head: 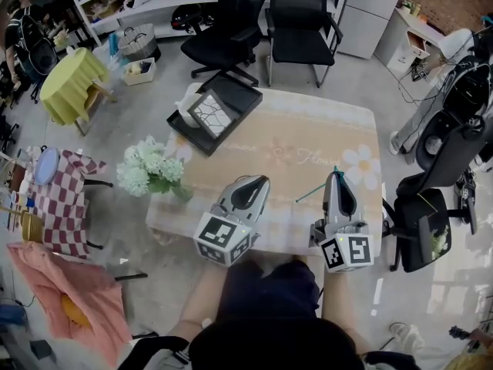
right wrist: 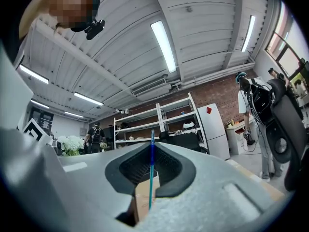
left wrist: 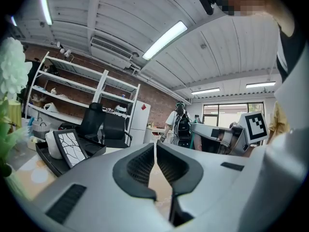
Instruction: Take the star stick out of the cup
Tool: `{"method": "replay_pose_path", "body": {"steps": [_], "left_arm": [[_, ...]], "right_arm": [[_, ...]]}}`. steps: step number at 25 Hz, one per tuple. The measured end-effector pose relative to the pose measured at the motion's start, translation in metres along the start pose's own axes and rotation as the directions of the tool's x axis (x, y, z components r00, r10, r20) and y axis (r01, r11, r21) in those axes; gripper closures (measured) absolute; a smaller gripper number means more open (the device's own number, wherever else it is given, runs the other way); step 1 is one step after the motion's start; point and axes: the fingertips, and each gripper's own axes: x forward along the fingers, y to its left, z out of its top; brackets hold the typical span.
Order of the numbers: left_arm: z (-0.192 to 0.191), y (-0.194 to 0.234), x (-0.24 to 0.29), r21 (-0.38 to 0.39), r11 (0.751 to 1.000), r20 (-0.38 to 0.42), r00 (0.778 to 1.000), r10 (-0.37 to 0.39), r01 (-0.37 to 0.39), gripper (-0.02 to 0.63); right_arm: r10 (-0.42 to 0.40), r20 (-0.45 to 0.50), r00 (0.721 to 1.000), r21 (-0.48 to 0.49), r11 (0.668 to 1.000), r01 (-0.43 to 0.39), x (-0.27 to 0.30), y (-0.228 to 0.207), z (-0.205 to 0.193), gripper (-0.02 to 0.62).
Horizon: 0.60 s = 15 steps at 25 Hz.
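A rectangular surface (head: pixel 308 129) covered with a beige flower-print cloth is seen steeply from above, with the person at its near edge. The middle and far right of it are bare, which leaves room there to move. Things sit only along the left side.

There is one black tray (head: pixel 250 91) on the far left corner, partly over the edge. It holds one white vessel (head: pixel 187 102) and one framed panel (head: pixel 212 112) with a crack pattern. One bunch of white flowers (head: pixel 150 168) sits at the left edge. Two black chairs (head: pixel 227 21) stand close beyond the far edge, and another black chair (head: pixel 424 222) stands near the right edge.

There are two grippers, both low over the near part of the surface. The left gripper (head: pixel 258 182) (left wrist: pixel 155 146) has its jaws closed together on nothing. The right gripper (head: pixel 337 174) (right wrist: pixel 152 146) is clamped on the one star stick (head: pixel 316 190) (right wrist: pixel 151 170), a thin blue-green rod.

In the head view the stick's long axis runs on a slant. A short end pokes just past the right gripper's tips. The longer part reaches left and back toward the person, ending between the two grippers. In the right gripper view it runs straight up the middle between the pads. Which end carries the star cannot be made out, nor whether the free end touches the cloth.
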Motion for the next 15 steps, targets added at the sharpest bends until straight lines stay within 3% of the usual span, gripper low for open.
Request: {"method": "replay_pose_path", "body": {"steps": [15], "left_arm": [[-0.0020, 0.0007, 0.0067, -0.001, 1.000, -0.002, 1.000, 0.000, 0.000, 0.581]], "right_arm": [[-0.003, -0.026, 1.000, -0.023, 1.000, 0.002, -0.0020, -0.0007, -0.0073, 0.580]]}}
